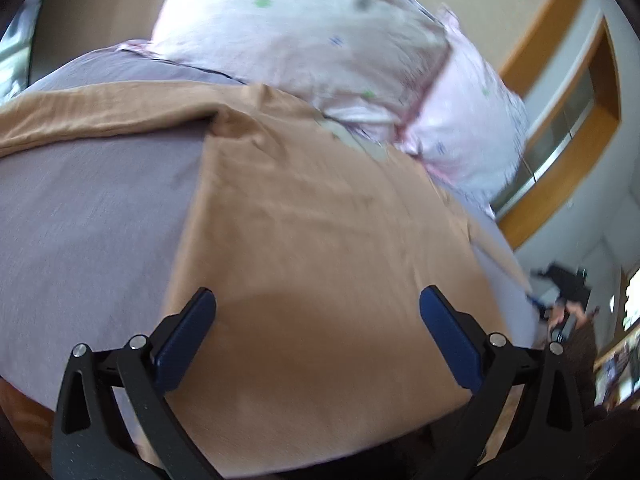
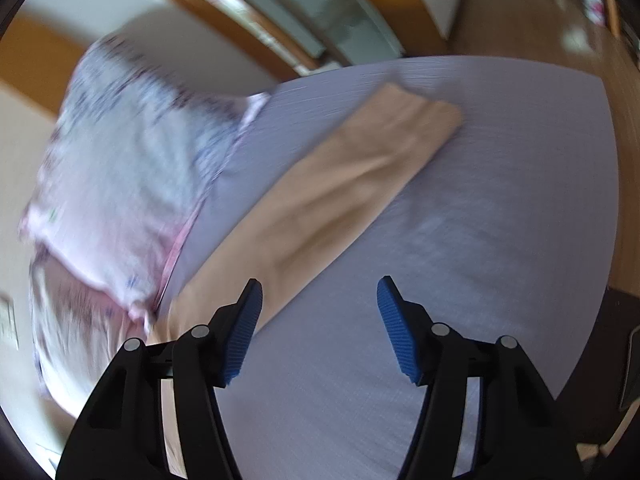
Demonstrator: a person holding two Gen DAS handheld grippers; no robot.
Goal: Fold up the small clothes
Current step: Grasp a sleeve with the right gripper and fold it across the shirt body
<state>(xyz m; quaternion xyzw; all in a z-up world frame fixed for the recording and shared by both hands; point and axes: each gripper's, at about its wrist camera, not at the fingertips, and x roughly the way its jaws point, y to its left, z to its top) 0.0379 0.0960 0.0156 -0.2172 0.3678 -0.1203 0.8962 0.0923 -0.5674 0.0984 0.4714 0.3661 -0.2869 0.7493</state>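
Observation:
A tan garment (image 1: pixel 320 240) lies spread on the lilac bed sheet (image 1: pixel 80 208), with a long part stretching off to the left. My left gripper (image 1: pixel 318 294) is open just above the garment's body, holding nothing. In the right wrist view the same tan garment (image 2: pixel 340 184) runs as a long strip diagonally across the sheet (image 2: pixel 480 240). My right gripper (image 2: pixel 320 286) is open and empty over the sheet, its left fingertip (image 2: pixel 250 300) at the strip's edge.
A pink-white patterned pillow (image 1: pixel 320 40) lies at the head of the bed, also in the right wrist view (image 2: pixel 128 176). A wooden window frame (image 1: pixel 560 128) and wall stand behind. The bed's edge and wooden floor (image 2: pixel 520 8) are to the right.

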